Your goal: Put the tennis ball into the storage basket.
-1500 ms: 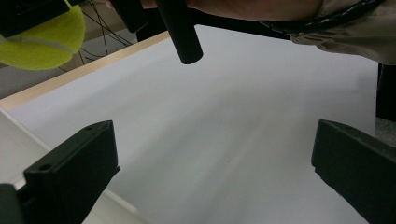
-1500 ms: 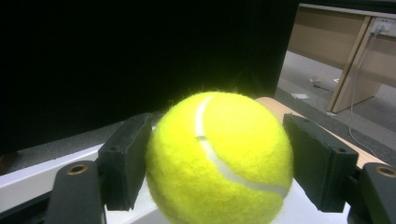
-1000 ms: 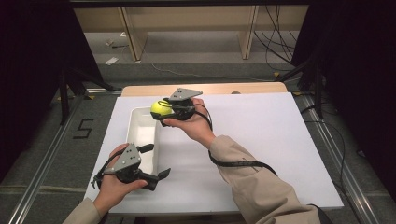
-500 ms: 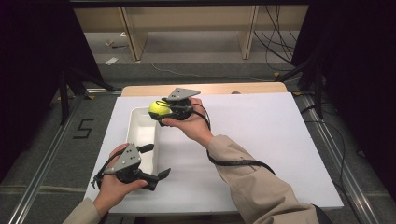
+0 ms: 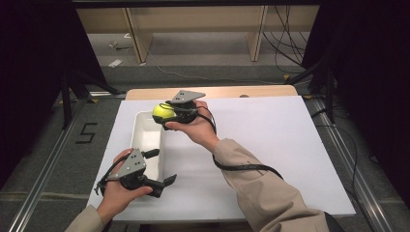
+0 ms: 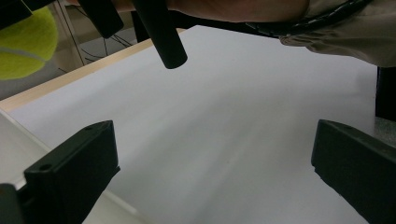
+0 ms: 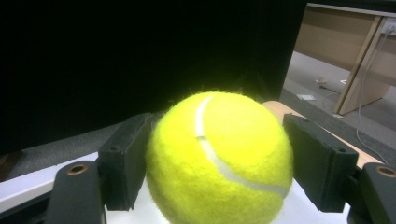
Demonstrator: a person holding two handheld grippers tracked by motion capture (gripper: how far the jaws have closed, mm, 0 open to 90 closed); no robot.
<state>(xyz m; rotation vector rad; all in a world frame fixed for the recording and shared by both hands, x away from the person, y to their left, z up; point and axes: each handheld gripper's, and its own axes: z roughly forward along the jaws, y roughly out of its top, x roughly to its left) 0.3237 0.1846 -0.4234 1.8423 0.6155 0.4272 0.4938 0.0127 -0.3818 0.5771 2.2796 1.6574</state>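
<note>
A yellow-green tennis ball (image 5: 163, 112) is clamped in my right gripper (image 5: 169, 114), held in the air over the far end of a white rectangular bin (image 5: 144, 140). In the right gripper view the ball (image 7: 219, 158) sits between both black jaws, which press on its sides. My left gripper (image 5: 161, 167) hovers at the bin's near right corner, open with nothing between its jaws. The left gripper view looks across the white board (image 6: 224, 116), with the ball (image 6: 23, 46) at the upper left and one of the right gripper's fingers (image 6: 161, 32) above.
The white board (image 5: 270, 145) covers a wooden table and is bare to the right of the bin. The person's right sleeve (image 5: 261, 188) crosses the board's near middle. Beyond the table are wooden shelving legs (image 5: 138, 36) and cables on the floor.
</note>
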